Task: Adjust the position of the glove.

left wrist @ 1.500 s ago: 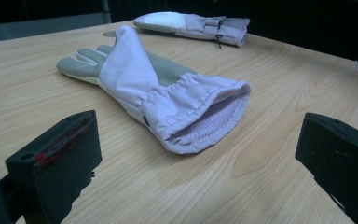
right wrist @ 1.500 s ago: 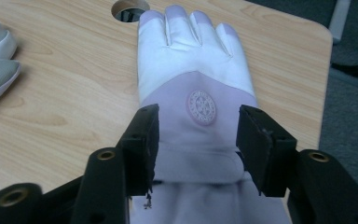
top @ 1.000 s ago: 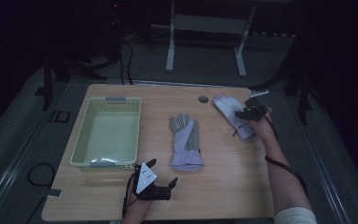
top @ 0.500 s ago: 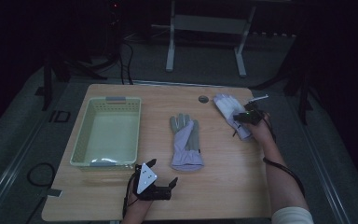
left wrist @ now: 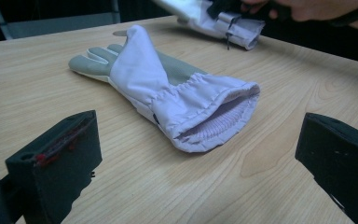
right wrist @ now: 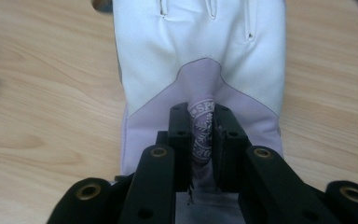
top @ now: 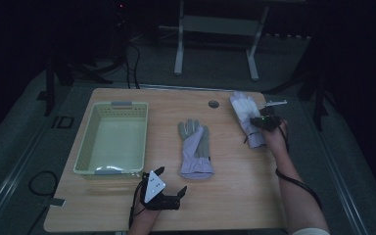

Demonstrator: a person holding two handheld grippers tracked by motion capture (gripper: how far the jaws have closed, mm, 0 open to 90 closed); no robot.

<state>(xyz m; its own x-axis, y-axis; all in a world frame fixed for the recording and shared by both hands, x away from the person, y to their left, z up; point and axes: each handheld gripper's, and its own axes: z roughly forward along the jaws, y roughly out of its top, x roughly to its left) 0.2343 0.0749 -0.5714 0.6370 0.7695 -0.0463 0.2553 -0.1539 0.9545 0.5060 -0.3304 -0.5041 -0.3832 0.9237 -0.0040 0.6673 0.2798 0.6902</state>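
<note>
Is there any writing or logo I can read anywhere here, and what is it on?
"SP": the first letters on a round printed badge on the white and lilac glove pinched in the right gripper; the rest is folded into the pinch and too blurred to read.
Nothing else readable: the other glove, the basket and the table carry no legible text.

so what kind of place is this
Probably a dim lab or recording room: a lone wooden table on grey flooring, loose cables and a metal stand behind it.
</note>
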